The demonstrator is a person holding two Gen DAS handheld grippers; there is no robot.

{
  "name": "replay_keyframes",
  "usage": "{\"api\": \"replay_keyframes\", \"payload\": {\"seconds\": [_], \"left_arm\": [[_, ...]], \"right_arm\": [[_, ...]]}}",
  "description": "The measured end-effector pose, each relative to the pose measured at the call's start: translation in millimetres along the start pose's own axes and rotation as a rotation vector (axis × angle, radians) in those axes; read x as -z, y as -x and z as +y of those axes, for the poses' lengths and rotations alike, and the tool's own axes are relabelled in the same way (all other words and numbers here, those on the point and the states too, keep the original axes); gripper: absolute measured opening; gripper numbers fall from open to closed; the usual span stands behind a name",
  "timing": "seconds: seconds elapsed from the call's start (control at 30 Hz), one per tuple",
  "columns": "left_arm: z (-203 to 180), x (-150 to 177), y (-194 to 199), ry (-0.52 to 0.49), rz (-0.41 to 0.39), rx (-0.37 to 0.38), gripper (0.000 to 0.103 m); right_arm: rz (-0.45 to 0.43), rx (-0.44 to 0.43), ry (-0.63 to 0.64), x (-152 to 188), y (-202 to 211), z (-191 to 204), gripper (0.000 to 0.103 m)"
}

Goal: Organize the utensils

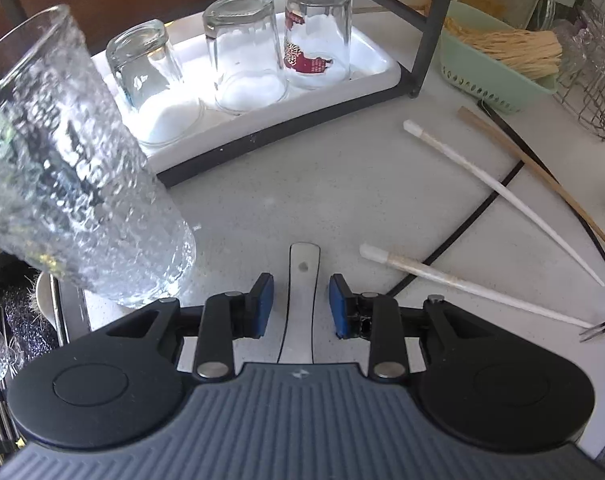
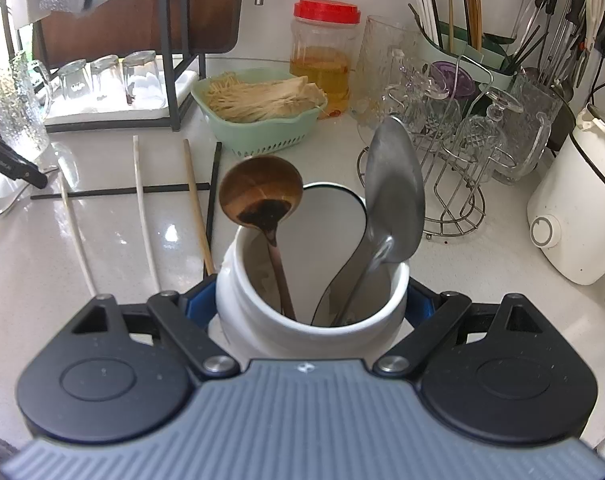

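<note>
A flat steel utensil handle (image 1: 303, 304) lies on the white counter between the blue pads (image 1: 262, 304) of my left gripper (image 1: 301, 280). The pads stand apart from it on both sides, so this gripper is open. To its right lie two white chopsticks (image 1: 498, 196) (image 1: 462, 288), a wooden one (image 1: 542, 176) and a black one (image 1: 462, 236). My right gripper (image 2: 309, 300) is shut on a white ceramic utensil jar (image 2: 262, 320). The jar holds a wooden ladle (image 2: 260, 196), a steel spoon (image 2: 394, 200) and a flat steel blade.
A textured glass (image 1: 74, 168) stands close on the left of my left gripper. Behind it is a white tray (image 1: 382, 76) with three upturned glasses. A green noodle basket (image 2: 262, 136), a red-lidded jar (image 2: 324, 56), a wire glass rack (image 2: 454, 200) and a white appliance (image 2: 578, 208) line the back and right.
</note>
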State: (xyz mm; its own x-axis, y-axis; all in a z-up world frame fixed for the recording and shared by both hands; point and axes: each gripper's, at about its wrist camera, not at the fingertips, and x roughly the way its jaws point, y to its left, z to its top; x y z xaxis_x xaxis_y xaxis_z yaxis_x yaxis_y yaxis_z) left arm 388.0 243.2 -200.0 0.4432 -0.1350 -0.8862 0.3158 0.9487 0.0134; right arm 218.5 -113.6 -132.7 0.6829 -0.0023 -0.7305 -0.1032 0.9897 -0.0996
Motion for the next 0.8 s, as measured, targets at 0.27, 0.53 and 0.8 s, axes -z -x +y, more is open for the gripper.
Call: {"api": "replay_keyframes", "payload": {"seconds": [0.27, 0.53, 0.8], "left_arm": [[-9, -5, 1, 0.001, 0.029, -0.03, 0.018], [-24, -4, 21, 0.078, 0.026, -0.082, 0.017], [-54, 3, 75, 0.165, -0.065, -0.08, 0.017]], "right_arm": [[0.0, -0.004, 0.009, 0, 0, -1, 0.093], [0.017, -0.028, 0.027, -1, 0, -4, 0.093], [-0.007, -0.074, 0.076, 1, 1, -6, 0.093]]}}
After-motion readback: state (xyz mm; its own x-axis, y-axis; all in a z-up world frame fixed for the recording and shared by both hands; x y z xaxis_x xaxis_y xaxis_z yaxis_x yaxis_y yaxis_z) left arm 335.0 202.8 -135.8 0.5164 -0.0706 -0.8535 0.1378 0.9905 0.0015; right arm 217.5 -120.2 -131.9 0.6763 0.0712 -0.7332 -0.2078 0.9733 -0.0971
